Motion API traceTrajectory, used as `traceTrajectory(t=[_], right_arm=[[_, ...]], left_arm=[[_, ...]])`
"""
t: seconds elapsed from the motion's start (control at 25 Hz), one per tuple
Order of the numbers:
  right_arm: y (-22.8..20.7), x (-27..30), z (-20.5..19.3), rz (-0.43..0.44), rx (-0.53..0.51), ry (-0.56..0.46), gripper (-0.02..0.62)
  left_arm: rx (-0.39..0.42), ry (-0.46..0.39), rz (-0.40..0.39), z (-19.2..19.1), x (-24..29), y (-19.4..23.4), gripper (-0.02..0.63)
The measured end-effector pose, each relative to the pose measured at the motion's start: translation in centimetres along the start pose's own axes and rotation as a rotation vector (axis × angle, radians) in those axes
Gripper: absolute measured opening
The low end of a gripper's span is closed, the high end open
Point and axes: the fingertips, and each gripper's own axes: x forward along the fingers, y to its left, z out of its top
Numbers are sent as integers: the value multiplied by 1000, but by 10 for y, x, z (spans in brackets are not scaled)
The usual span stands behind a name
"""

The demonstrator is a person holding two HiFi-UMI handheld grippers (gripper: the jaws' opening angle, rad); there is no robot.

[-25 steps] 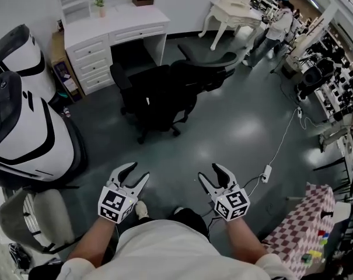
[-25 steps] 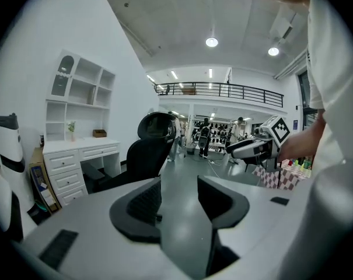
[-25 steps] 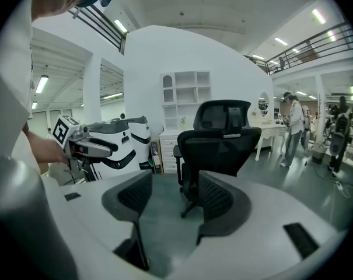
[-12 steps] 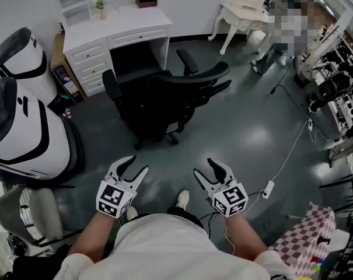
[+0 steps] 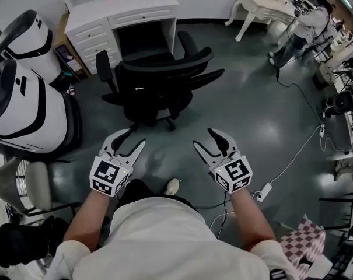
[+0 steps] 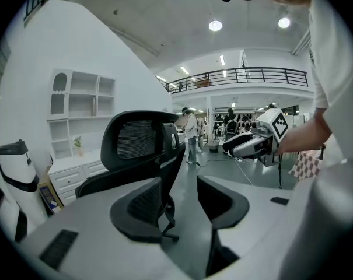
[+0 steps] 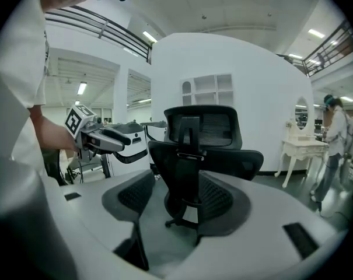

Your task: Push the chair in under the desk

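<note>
Head view: left tongs (image 5: pixel 131 140), right tongs (image 5: pixel 204 139) spread, empty; your off-centre push could swing black mesh chair (image 5: pixel 158 86) against white table (image 5: pixel 123 13).

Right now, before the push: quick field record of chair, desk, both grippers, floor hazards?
chair: black office chair, backrest toward the person, in front of the desk opening, not under it
desk: white desk, drawers at picture left, kneehole facing the chair
left gripper: open, empty, short of the chair
right gripper: open, empty, short of the chair
floor: power strip with cable, to the right of the push path
</note>
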Motion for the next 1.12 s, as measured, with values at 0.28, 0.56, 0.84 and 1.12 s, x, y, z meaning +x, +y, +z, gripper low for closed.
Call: traceTrajectory(t=[0.28, 0.56, 0.84, 1.12], right_arm=[[-43, 32, 16, 72, -105, 10, 252], [-74, 80, 31, 119, -166, 49, 252], [-96, 130, 37, 200, -348, 128, 250], [-103, 162, 34, 290, -438, 195, 250]], left_arm=[[50, 37, 44, 13, 31, 18, 192], [114, 76, 49, 18, 70, 49, 192], [299, 145, 29, 28, 106, 71, 192], [312, 187, -35, 26, 122, 82, 180]])
